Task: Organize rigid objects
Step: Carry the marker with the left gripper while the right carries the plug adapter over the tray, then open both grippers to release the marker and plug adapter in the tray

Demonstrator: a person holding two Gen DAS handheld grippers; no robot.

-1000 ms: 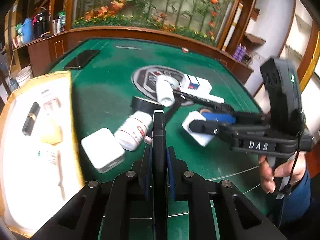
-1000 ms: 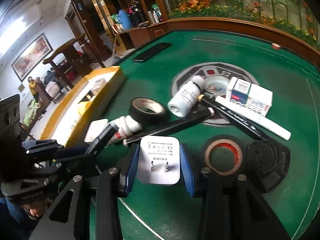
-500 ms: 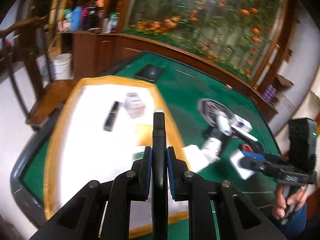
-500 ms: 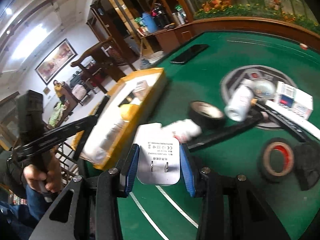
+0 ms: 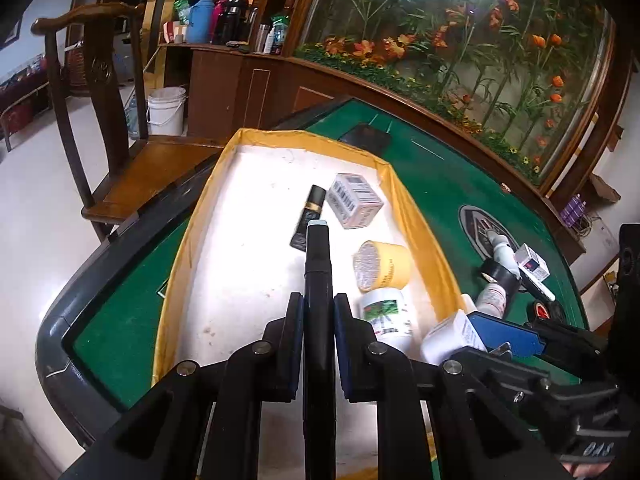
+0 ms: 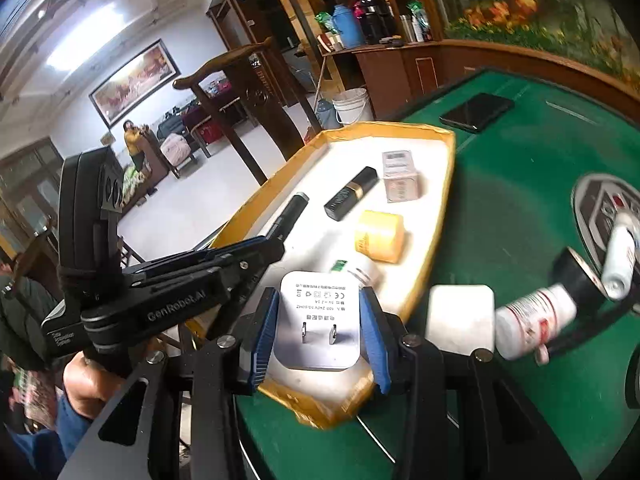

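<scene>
Read on the side of the left gripper [image 6: 256,248]: "GenRobot.AI" in grey letters, with smaller print below too fine to make out. Read upside down on the right gripper [image 5: 472,336] in the left wrist view: what looked like "DAS".

Left jaws pressed tight on a black marker [image 5: 318,280], slim and matte with a pale grey tip, pointing away over the near half of a yellow-rimmed tray [image 5: 416,216] with a white floor. Right jaws pinching a white charger plug [image 6: 318,326], squarish with rounded corners, two flat metal prongs facing the camera and rows of small grey print with certification marks, not legible; held over the tray's near right corner.

Lying in the tray: a black lipstick tube [image 6: 351,193] with a gold band at the far end; just right of it a pale carton [image 5: 354,200] with a barcode label; nearer, a yellow tape roll [image 6: 380,236] on its side; nearest, a white jar [image 5: 386,316] with a green leaf label.

Out on the green felt table [image 6: 520,184], right of the tray: a white square box [image 6: 460,318], touching a white bottle [image 6: 534,326] with red print, then a black tape roll [image 6: 580,276], all blurred. Far off, a dark phone [image 6: 476,111] lying flat.
</scene>
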